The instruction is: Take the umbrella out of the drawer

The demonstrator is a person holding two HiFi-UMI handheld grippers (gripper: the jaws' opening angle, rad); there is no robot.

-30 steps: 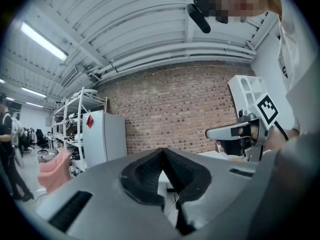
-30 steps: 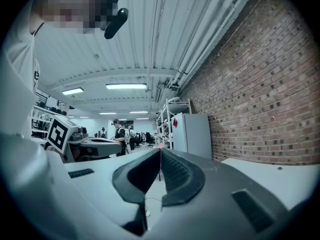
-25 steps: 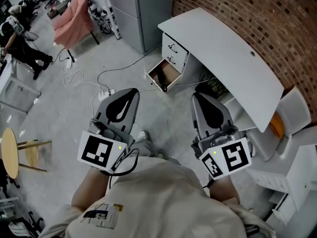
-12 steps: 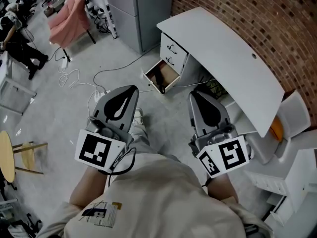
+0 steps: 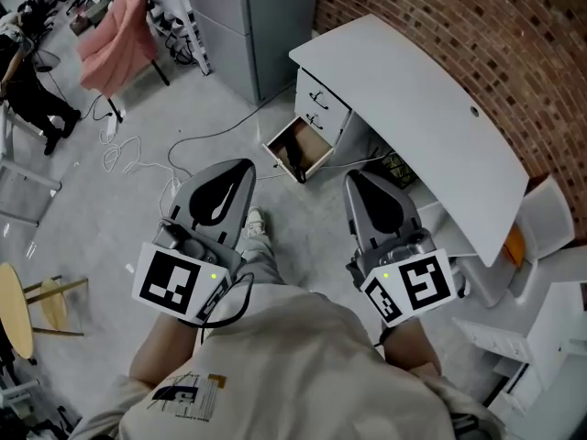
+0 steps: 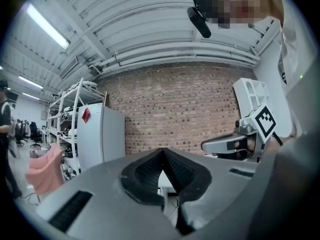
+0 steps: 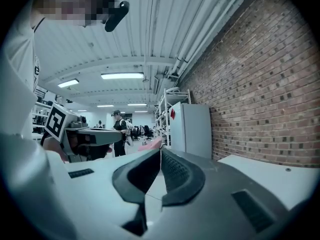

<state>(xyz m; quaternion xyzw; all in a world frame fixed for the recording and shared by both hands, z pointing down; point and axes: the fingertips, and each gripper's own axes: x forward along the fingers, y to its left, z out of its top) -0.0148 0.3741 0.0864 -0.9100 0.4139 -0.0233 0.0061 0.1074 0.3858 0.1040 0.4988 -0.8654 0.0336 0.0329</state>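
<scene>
A white desk [image 5: 413,99] stands against the brick wall, and its lowest drawer [image 5: 310,145] is pulled out over the floor. A dark umbrella [image 5: 295,157] lies in the drawer, one end poking over the front edge. Both grippers are held level at waist height, well short of the drawer. My left gripper [image 5: 246,168] is shut and holds nothing; in the left gripper view [image 6: 162,152] its pads meet. My right gripper [image 5: 353,180] is also shut and holds nothing, its pads touching in the right gripper view [image 7: 160,152].
A grey cabinet [image 5: 248,16] stands left of the desk. Cables [image 5: 138,149] and a power strip [image 5: 174,183] lie on the concrete floor. A pink cloth hangs on a chair [image 5: 105,30], a wooden stool [image 5: 18,305] is at left, and white furniture [image 5: 541,218] at right.
The person has stepped toward the desk: floor items slid back and left in the head view, a shoe shows between the grippers. Both grippers came along, still shut.
</scene>
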